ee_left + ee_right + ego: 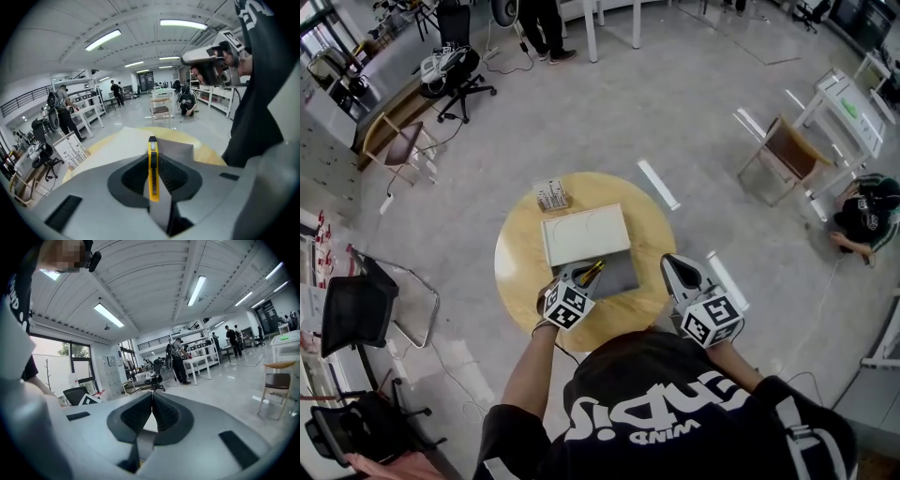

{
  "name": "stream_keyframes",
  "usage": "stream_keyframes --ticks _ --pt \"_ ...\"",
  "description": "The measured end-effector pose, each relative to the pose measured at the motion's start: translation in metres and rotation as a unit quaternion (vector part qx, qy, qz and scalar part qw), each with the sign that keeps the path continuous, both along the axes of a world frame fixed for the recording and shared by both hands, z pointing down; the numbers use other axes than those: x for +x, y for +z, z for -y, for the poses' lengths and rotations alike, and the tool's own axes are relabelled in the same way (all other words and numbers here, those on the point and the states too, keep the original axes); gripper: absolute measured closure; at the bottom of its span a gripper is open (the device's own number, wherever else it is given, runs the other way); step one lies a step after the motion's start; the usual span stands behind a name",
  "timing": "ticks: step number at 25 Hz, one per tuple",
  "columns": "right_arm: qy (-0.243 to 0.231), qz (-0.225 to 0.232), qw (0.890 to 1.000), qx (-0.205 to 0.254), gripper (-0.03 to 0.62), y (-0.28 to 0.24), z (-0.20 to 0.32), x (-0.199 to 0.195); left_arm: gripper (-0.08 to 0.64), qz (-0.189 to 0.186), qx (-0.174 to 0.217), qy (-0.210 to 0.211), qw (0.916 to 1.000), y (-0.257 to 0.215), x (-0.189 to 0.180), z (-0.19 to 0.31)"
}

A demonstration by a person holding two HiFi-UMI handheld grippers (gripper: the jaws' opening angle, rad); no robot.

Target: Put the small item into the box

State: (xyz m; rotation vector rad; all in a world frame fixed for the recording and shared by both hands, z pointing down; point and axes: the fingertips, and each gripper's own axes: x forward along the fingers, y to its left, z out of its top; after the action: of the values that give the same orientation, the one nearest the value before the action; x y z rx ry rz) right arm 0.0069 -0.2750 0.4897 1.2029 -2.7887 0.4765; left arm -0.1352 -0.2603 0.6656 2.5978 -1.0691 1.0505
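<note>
A yellow utility knife (153,168) is clamped between the jaws of my left gripper (152,161); its black tip sticks out ahead. In the head view the left gripper (578,278) holds the knife (592,272) over the near edge of a grey box (616,272) on the round wooden table (520,262). The box's white lid (585,234) stands open on the far side. My right gripper (675,263) is raised at the table's right edge, its jaws closed together with nothing between them (152,401), pointing up into the room.
A small white rack (551,195) stands at the table's far edge. Around the table are a wooden chair (787,155), white desks (848,108), black office chairs (356,314) and a person crouching on the floor (862,216).
</note>
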Motion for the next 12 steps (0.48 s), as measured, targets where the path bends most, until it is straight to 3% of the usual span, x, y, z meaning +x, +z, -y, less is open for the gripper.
stream_keyframes --ticks 7,12 --pt "0.011 0.001 1.000 -0.002 0.589 0.000 -0.002 0.012 0.489 0.067 -0.046 0.051 0.9954 0.043 0.016 -0.002" --pt "0.013 0.001 1.000 -0.002 0.589 0.000 -0.007 0.010 0.489 0.095 -0.076 0.058 0.9908 0.067 0.012 -0.004"
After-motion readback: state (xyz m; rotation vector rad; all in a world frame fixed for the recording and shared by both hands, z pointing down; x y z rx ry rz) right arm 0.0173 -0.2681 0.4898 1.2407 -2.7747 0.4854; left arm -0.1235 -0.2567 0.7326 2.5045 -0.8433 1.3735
